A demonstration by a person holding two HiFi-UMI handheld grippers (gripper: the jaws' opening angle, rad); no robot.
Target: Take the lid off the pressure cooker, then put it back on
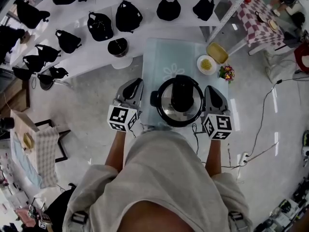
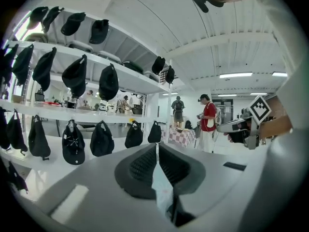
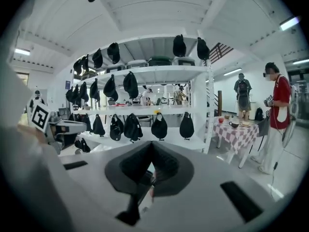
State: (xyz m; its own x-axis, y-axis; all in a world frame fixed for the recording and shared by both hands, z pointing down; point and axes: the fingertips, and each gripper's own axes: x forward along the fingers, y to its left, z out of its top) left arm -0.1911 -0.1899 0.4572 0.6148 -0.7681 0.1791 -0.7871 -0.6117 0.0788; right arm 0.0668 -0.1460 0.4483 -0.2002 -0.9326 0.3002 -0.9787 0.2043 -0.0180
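Observation:
The pressure cooker [image 1: 177, 100] stands on a small table with a pale blue cloth [image 1: 159, 57]. Its steel lid, with a black handle [image 1: 182, 92], sits on it. My left gripper [image 1: 136, 82] hangs just left of the cooker and my right gripper [image 1: 211, 88] just right of it; neither touches it. In the left gripper view the jaws [image 2: 156, 146] meet with nothing between them, and the same holds in the right gripper view [image 3: 151, 144]. Both point level toward the shelves, and the cooker is out of their views.
A plate of yellow food [image 1: 206, 65], a yellow tray [image 1: 217, 52] and small flowers [image 1: 226, 73] sit at the table's far right. White shelves hung with black caps [image 1: 101, 25] stand behind. A checkered table [image 1: 258, 18] and people [image 3: 277, 115] are at the right. Cables [image 1: 263, 110] cross the floor.

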